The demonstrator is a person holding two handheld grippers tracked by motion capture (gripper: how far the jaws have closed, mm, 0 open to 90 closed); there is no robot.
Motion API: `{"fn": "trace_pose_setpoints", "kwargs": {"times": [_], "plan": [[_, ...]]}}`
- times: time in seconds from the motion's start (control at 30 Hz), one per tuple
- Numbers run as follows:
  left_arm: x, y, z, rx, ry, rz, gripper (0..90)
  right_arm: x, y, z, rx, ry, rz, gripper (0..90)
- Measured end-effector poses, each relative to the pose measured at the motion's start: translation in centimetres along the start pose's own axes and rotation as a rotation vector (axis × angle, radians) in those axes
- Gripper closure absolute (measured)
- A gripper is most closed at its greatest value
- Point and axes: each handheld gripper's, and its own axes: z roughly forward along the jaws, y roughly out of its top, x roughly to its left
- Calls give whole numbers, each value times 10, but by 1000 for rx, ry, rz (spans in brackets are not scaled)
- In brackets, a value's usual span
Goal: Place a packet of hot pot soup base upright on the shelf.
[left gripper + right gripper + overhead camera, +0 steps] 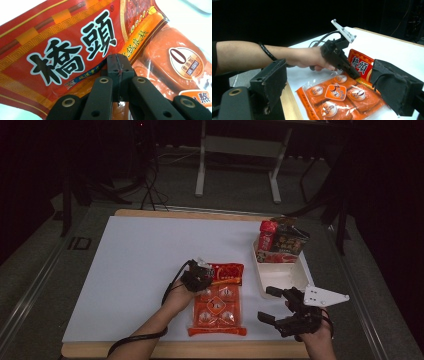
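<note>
The left gripper (117, 65) has its jaws pressed together at the tips, and they sit on the orange-red seasoning packet (218, 300) near the seam where the printed header meets the clear blister part; whether a fold of film is pinched between them cannot be told, so the grip should be checked with a small lift before any larger move. Judging by where the thing lies, on the white desk (130, 265) toward its near edge and just left of the white tray (280, 275), the likely job is to carry it across to that tray. For that, a bite on the stiff header edge would serve better than one on the slack film, and the packet should rise level so the heavy blocks do not swing. The left hand (314, 58) comes in low and nearly flat, with the gripper angled down onto the packet. The right gripper (274, 306) waits released near the tray, well clear of the packet.
</note>
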Motion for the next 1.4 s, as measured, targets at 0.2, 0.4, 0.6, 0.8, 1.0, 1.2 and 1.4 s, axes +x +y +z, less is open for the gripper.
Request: {"fn": "trace_pose_setpoints", "kwargs": {"times": [0.2, 0.4, 0.6, 0.8, 1.0, 1.2, 1.4], "plan": [[-4, -7, -3, -20, -44, 16, 900, -1, -2, -1, 5, -11, -4, 138], [-1, -5, -11, -44, -65, 49, 900, -2, -3, -1, 1, -28, 0, 138], [6, -5, -35, -104, -45, 25, 898, -2, -3, -2, 1, -38, -7, 138], [11, -7, -61, -143, -5, -4, 752, -2, -1, -3, -13, -43, -45, 161], [25, -10, -76, -194, -4, -55, 583, 3, 0, -2, -7, -87, -89, 137], [38, -17, -70, -207, 4, -89, 375, 6, 1, -1, 1, -115, -73, 127], [52, -26, -52, -206, 12, -138, 292, 6, 0, -2, 6, -158, -80, 108]]}}
